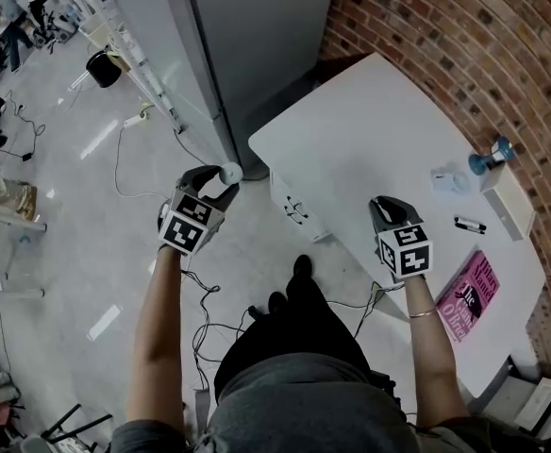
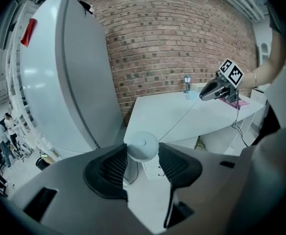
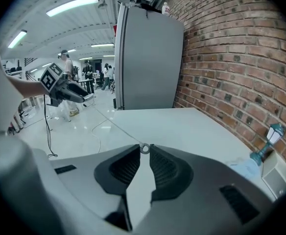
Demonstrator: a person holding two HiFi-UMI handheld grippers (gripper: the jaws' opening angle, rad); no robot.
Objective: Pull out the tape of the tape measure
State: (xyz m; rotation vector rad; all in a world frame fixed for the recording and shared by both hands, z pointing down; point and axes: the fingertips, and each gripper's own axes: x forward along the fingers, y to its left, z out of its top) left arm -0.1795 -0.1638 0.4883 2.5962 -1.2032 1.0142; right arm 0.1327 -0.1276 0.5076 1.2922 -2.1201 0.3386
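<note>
Left gripper view shows the round white tape measure (image 2: 142,146) clamped between the jaws of the left tool (image 1: 217,185), just off the worktop (image 1: 370,140) corner. Its thin tape (image 2: 182,116) runs straight to the right tool (image 3: 144,153), which pinches the end ring (image 3: 144,149) above the worktop. Drawing more out likely means spreading the tools along that line.

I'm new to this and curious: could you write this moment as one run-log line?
left gripper: shut on tape measure | right gripper: shut on tape ring | tape: stretched between both
</note>
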